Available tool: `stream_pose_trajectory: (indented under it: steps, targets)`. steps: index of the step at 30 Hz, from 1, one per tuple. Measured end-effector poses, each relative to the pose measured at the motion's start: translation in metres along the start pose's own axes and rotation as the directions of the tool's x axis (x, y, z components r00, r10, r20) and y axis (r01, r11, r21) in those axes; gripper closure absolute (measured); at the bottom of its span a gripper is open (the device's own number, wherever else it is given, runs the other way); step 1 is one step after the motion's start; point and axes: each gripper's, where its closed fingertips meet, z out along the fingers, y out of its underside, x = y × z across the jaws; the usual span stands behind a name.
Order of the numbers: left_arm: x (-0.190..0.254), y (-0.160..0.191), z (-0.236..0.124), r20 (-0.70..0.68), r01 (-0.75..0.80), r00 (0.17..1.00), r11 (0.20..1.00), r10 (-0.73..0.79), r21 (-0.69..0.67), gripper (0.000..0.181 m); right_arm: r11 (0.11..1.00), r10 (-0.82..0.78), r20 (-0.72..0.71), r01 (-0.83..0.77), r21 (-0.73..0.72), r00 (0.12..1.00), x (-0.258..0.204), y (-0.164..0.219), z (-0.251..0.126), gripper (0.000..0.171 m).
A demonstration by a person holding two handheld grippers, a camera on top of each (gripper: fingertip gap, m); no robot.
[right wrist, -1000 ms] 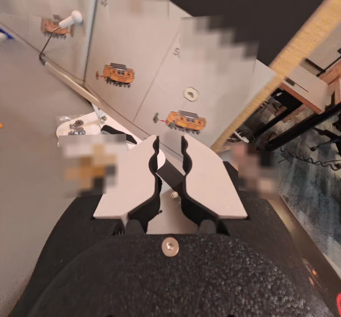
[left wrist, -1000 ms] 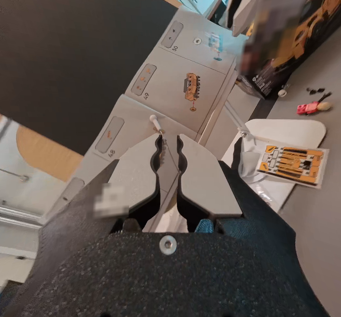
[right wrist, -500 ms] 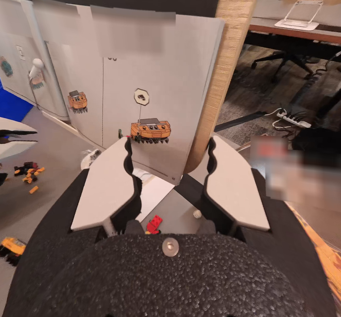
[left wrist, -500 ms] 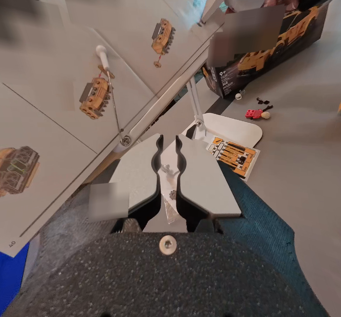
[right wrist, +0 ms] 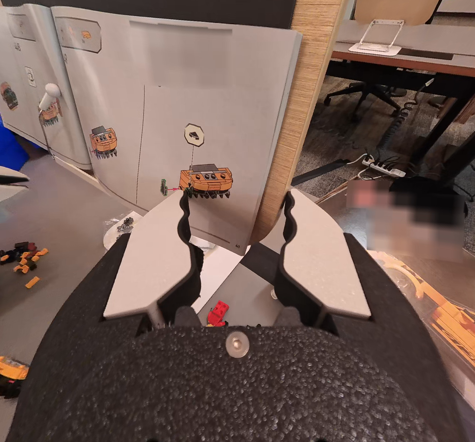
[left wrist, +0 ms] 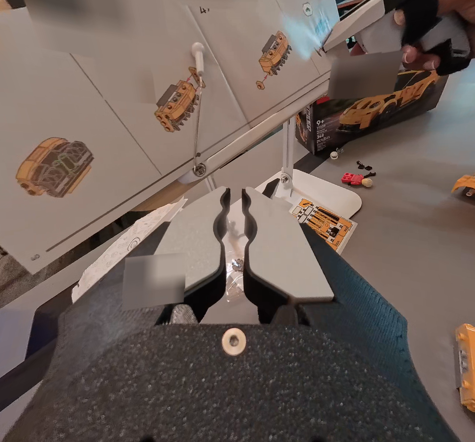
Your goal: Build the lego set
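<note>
Since half a second ago: left gripper tilted back slightly, instruction booklet now lower and fuller in left wrist view; right gripper barely shifted, same booklet page ahead. Left fingers narrow, nearly closed, holding nothing; clear plastic bag with small dark parts seen through the slit, lying on the counter below. Right fingers spread wide, empty; red lego piece on the counter just under the palm, between the finger bases. Just right of left fingers: orange sticker sheet lying partly on the white stand base. Printed white paper to the left, beneath the booklet edge. Orange lego assembly at the right border of left wrist view, cut off by the frame. Loose orange and black lego pieces scattered on the counter at left in right wrist view. Farther out: red minifigure lying flat, small black bits beside it. Booklet propped open on the stand, held by a wire page clip with white tip. Beyond: black set box with yellow car picture. Right gripper body and gloved hand at upper right of left wrist view. Far background in right wrist view: wood panel, another desk, office chair.
</note>
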Motion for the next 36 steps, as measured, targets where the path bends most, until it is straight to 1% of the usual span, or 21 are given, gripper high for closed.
stream_pose_trajectory:
  steps: [2, 4, 6, 8, 10, 13, 17, 19, 20, 23, 25, 27, 28, 30, 32, 33, 36]
  targets:
    - [-0.004, -0.002, -0.004, 0.009, 0.016, 1.0, 1.0, -0.016, 0.013, 0.173, 1.0, 0.002, 0.0, -0.002, 0.006, 1.0, -0.001, 0.0, -0.002, 0.099]
    - [-0.01, -0.004, -0.009, 0.026, 0.031, 0.999, 0.999, -0.032, 0.034, 0.174, 0.999, 0.003, -0.024, -0.002, 0.041, 1.0, -0.001, -0.005, -0.011, 0.098]
    - [-0.02, -0.009, -0.016, 0.057, 0.044, 0.997, 0.997, -0.048, 0.068, 0.175, 0.995, -0.018, -0.074, 0.025, 0.097, 0.997, -0.003, -0.012, -0.026, 0.095]
    - [-0.032, -0.016, -0.025, 0.086, 0.077, 0.993, 0.991, -0.087, 0.112, 0.176, 0.985, -0.067, -0.121, 0.085, 0.15, 0.99, -0.015, -0.019, -0.045, 0.095]
    - [-0.044, -0.022, -0.034, 0.107, 0.12, 0.985, 0.98, -0.138, 0.156, 0.178, 0.974, -0.086, -0.119, 0.108, 0.198, 0.989, -0.04, -0.023, -0.063, 0.097]
    - [-0.058, -0.028, -0.047, 0.13, 0.16, 0.974, 0.967, -0.188, 0.198, 0.181, 0.963, -0.099, -0.062, 0.111, 0.245, 0.993, -0.092, -0.02, -0.082, 0.103]
    - [-0.067, -0.031, -0.07, 0.137, 0.18, 0.968, 0.963, -0.21, 0.2, 0.181, 0.963, -0.09, 0.048, 0.074, 0.26, 0.995, -0.16, 0.006, -0.092, 0.115]
    - [-0.071, -0.03, -0.084, 0.145, 0.184, 0.966, 0.964, -0.214, 0.194, 0.181, 0.962, -0.076, 0.076, 0.053, 0.268, 0.994, -0.183, 0.022, -0.094, 0.12]
    - [-0.071, -0.029, -0.091, 0.146, 0.186, 0.966, 0.964, -0.215, 0.19, 0.181, 0.96, -0.068, 0.083, 0.043, 0.277, 0.994, -0.192, 0.029, -0.095, 0.125]
    - [-0.052, -0.01, -0.103, 0.087, 0.174, 0.979, 0.977, -0.185, 0.122, 0.181, 0.964, -0.074, 0.101, 0.045, 0.264, 0.992, -0.205, 0.054, -0.093, 0.133]
    - [-0.029, 0.019, -0.107, 0.044, 0.127, 0.991, 0.991, -0.129, 0.046, 0.181, 0.968, -0.095, 0.108, 0.066, 0.242, 0.99, -0.205, 0.068, -0.089, 0.134]
    - [-0.003, 0.049, -0.108, -0.03, 0.103, 0.994, 0.995, -0.103, -0.005, 0.181, 0.975, -0.127, 0.183, 0.088, 0.205, 0.975, -0.213, 0.084, -0.085, 0.135]
    - [0.011, 0.062, -0.108, -0.081, 0.11, 0.99, 0.993, -0.112, -0.03, 0.181, 0.978, -0.16, 0.231, 0.122, 0.171, 0.96, -0.219, 0.094, -0.082, 0.134]
    - [0.037, 0.074, -0.104, -0.184, 0.12, 0.974, 0.991, -0.129, -0.059, 0.181, 0.964, -0.267, 0.304, 0.257, 0.073, 0.914, -0.229, 0.124, -0.074, 0.128]
    - [0.066, 0.075, -0.101, -0.31, 0.095, 0.944, 0.993, -0.114, -0.073, 0.181, 0.913, -0.37, 0.373, 0.408, -0.025, 0.851, -0.239, 0.157, -0.068, 0.123]
    - [0.078, 0.075, -0.099, -0.353, 0.072, 0.931, 0.995, -0.093, -0.072, 0.18, 0.882, -0.401, 0.415, 0.466, -0.065, 0.817, -0.244, 0.172, -0.066, 0.121]
    - [0.104, 0.081, -0.098, -0.436, 0.028, 0.898, 0.997, -0.056, -0.07, 0.18, 0.806, -0.47, 0.48, 0.582, -0.11, 0.741, -0.255, 0.197, -0.06, 0.116]
